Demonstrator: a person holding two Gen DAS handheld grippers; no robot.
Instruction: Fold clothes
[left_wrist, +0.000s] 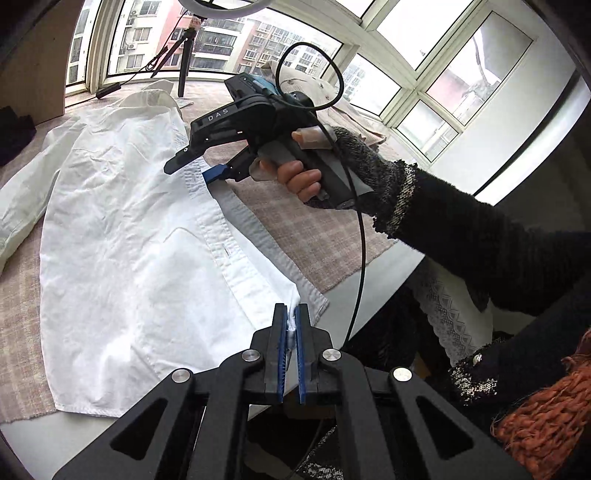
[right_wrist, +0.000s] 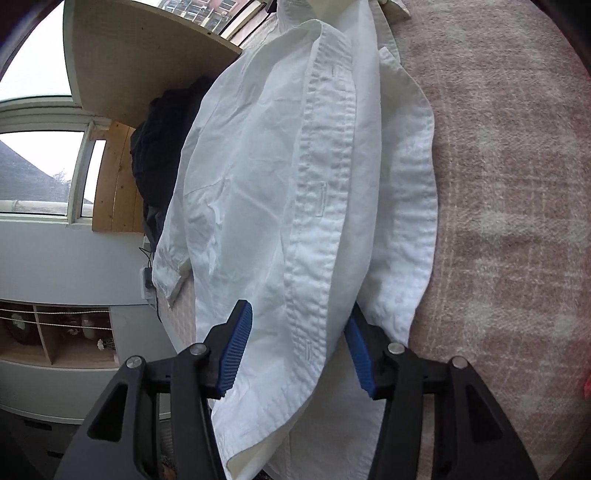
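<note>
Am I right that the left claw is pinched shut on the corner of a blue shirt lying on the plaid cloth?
Not quite. The shirt is white, not blue; only the claw's pads are blue. The left wrist view shows the left claw shut on its corner, and the shirt lying on the plaid cloth.

Our left tongs (left_wrist: 291, 321): black linkage arms, silver screws, ribbed blue pads. Right tongs (left_wrist: 192, 170): black body marked "DAS", grey grip, looping black cable (left_wrist: 360, 236). We wear fingerless grey knit gloves, dark fuzzy sleeves, orange scarf.
</note>
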